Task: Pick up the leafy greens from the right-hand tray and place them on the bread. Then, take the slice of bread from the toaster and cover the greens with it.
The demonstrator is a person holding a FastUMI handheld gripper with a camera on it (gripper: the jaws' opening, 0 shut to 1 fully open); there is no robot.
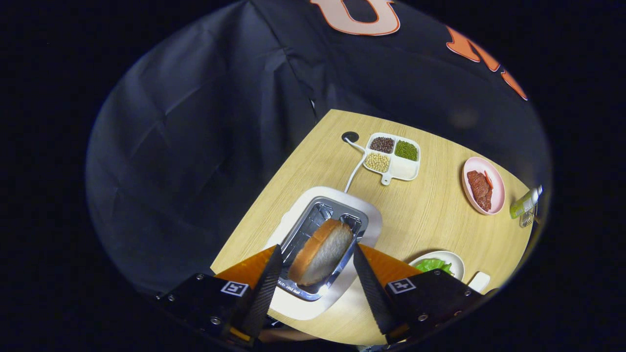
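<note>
Gripper (318,274), seen from above the toaster (325,244), with its two tapered, finely ribbed fingers spread wide and tilted toward one another at the tips. Neither finger touches the slice of bread (321,253), which lies in the gap between them. Each finger rises from a flat, blocky mount bearing a small square marker and round screw heads.

The slice of bread stands on edge in the toaster, leaning over at a slant. Its crust forms a smooth, golden-brown curved band; its cut face is pale and slightly porous. The toaster is a rounded, matte white body with a bright, mirror-like metal top plate holding two long slots; the bread occupies the slot nearer the right finger. A white cord (353,172) runs from the toaster's far side across the table (425,215) to a dark round port (349,137).

The table is a light, straight-grained wood surface with a curved edge. Just to the right of the toaster, beside the right finger, a shallow white dish (452,259) holds ruffled leafy greens (433,265). Beyond the toaster lies a white divided tray (393,157) with a short handle; three of its compartments hold dark brown, green and pale yellow grains. Farther right of the toaster, a round pink plate (483,186) carries slices of reddish meat. Folded black cloth hangs behind the table.
</note>
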